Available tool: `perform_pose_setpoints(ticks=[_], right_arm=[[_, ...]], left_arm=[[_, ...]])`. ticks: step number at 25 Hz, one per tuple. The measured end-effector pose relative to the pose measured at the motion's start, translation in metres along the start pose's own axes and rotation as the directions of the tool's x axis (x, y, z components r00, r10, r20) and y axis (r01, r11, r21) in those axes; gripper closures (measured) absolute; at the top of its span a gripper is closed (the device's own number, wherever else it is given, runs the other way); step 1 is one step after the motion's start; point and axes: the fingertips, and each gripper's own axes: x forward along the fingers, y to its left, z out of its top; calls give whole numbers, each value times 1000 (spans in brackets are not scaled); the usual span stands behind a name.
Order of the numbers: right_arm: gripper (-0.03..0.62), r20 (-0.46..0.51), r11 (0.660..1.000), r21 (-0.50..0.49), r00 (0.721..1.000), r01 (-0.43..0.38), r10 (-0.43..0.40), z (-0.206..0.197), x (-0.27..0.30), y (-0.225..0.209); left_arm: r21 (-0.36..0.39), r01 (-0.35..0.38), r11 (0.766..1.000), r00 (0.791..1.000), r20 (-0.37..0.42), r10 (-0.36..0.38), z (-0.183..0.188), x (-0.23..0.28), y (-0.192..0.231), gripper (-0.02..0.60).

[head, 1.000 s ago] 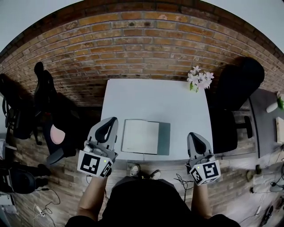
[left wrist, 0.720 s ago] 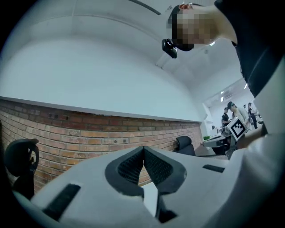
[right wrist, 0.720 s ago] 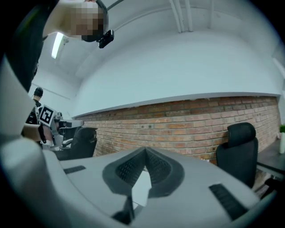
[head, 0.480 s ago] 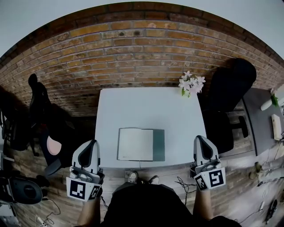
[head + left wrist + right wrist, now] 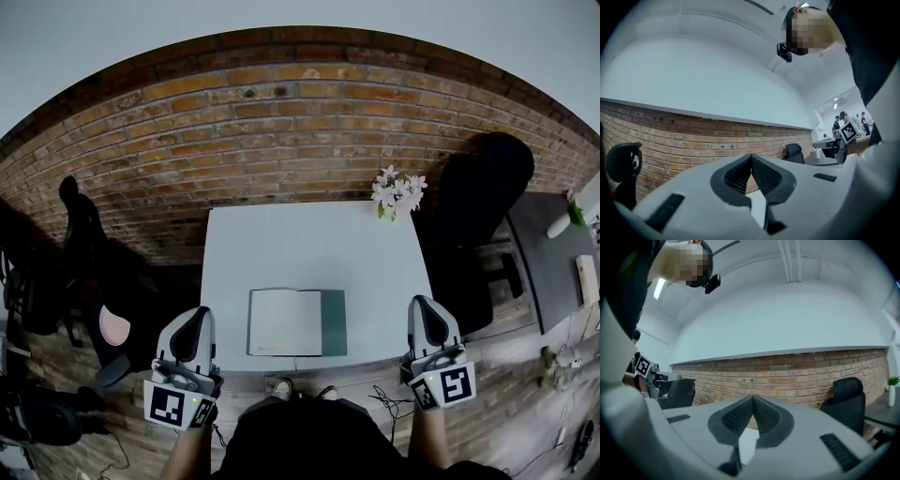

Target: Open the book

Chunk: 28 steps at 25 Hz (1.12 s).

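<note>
Head view, left to right.

Left chair [image 5: 82, 225]: dark against a dark floor, so its outline is hard to follow.

Left gripper [image 5: 195, 315]: held off the near left corner of the table [image 5: 309, 244], over the floor, touching nothing. Its marker cube faces the camera. In the left gripper view the jaws are pressed together, the pads [image 5: 738, 178] meet at the tip, and nothing sits between them.

Book [image 5: 295, 322]: flat on the table, close to the front edge, between the two grippers and well apart from both. It has a white face on the left and a green strip on the right. I cannot tell whether the green is a cover or an endpaper. No print is legible. Neither gripper view shows the book, since each gripper's own body fills the lower half of its view.

Flowers [image 5: 397, 190]: at the far right corner of the table, by the brick wall [image 5: 281, 122]. Whatever holds them cannot be made out.

Right gripper [image 5: 424, 304]: off the near right corner of the table, clear of it. In the right gripper view the jaws are closed tip to tip and empty.

Right chair [image 5: 492, 192]: black, beside the table's right side.

Far right edge: small, warped objects that cannot be identified. The person's torso is cut off at the bottom edge, and only parts of the forearms show.
</note>
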Motion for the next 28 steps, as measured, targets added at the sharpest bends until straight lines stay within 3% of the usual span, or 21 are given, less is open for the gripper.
perform_pose_setpoints(ticks=[6,10,15,19,24,28], right_arm=[[582,24,990,-138,1000,-5,9,13,4,13],[582,-15,992,-128,1000,3,-4,7,2,15],[582,14,993,-121,1000,9,-7,17,1,18],[582,16,992,-127,1000,24,-22,18,0,15],[582,-46,988,-148,998,36,-43,6,-5,13],[582,-1,988,-156,1000,21,-21,14,-1,18]], left_arm=[[-3,14,1000,1000,3,-14,5,4,2,557],[-19,40,999,999,21,-39,10,6,-3,557],[-37,37,999,999,-18,-38,3,2,0,557],[-36,42,998,999,7,-42,7,5,0,557],[-51,39,998,999,-15,-40,4,1,0,557],[-47,34,998,999,-5,-34,5,-1,5,557]])
